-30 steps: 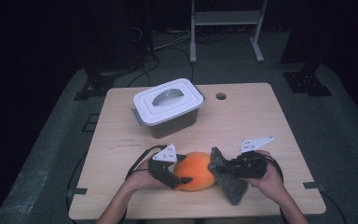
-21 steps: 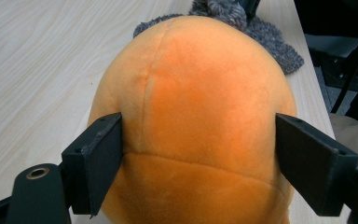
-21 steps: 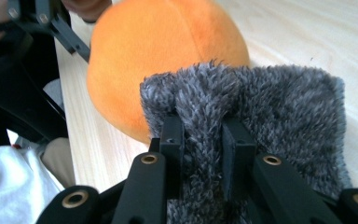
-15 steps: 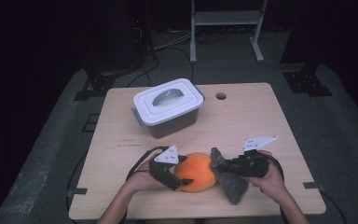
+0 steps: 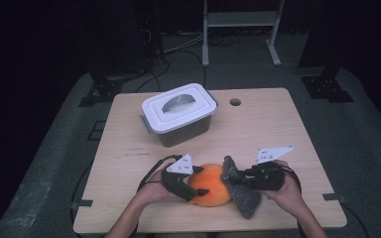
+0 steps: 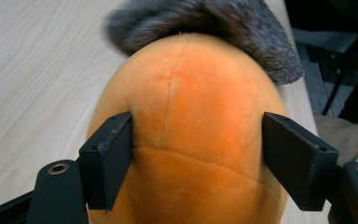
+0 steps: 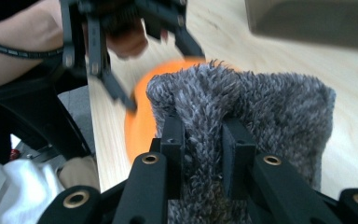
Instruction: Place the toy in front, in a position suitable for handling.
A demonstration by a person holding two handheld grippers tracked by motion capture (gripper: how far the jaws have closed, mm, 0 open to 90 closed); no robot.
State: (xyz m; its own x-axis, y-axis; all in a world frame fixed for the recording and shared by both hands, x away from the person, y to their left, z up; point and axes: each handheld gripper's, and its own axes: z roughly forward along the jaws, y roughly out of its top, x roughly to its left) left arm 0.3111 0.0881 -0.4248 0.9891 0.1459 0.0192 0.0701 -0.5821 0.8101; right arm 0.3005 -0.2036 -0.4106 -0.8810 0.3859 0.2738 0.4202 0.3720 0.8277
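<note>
Two claws level: left claw closing on orange plush, right claw pinching grey cloth.

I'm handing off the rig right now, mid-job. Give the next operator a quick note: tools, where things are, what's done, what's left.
Left tool: jaws have just been closing around the orange plush ball, one on each flank; firm grip unconfirmed.
Right tool: shut on the grey fuzzy cloth, which lies against the ball's right side.
Both sit at the table's near edge. The lidded white box stands farther back, closed.
Done: cloth gripped, ball bracketed.
Left: probably wiping or wrapping the ball.
</note>
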